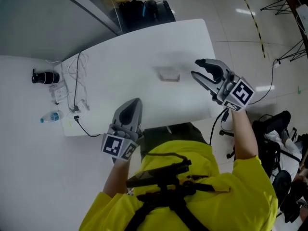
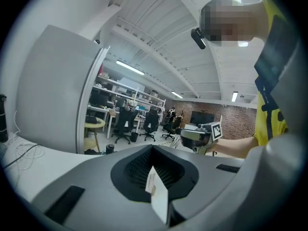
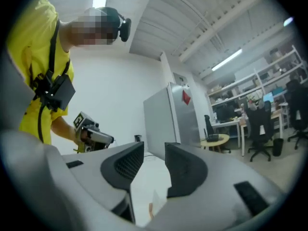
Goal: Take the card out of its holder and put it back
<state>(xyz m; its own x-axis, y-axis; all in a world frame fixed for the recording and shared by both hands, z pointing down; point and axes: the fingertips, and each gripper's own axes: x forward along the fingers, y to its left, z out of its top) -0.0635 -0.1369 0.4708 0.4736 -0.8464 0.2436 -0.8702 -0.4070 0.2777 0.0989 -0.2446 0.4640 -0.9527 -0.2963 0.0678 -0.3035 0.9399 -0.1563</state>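
A small pale card holder lies on the white table, right of the middle. My right gripper hovers just to its right, open, with nothing between its fingers. Low in the gap of the right gripper view a pale piece with an orange mark shows on the table. My left gripper is at the table's near edge, apart from the holder. In the left gripper view its jaws are shut on a white card with a small orange mark, which stands edge-on between them.
At the table's left end are a black cylinder, loose papers, white cables and a small water bottle. Dark bags or chairs stand beyond the far edge. Cables and gear lie on the floor to the right.
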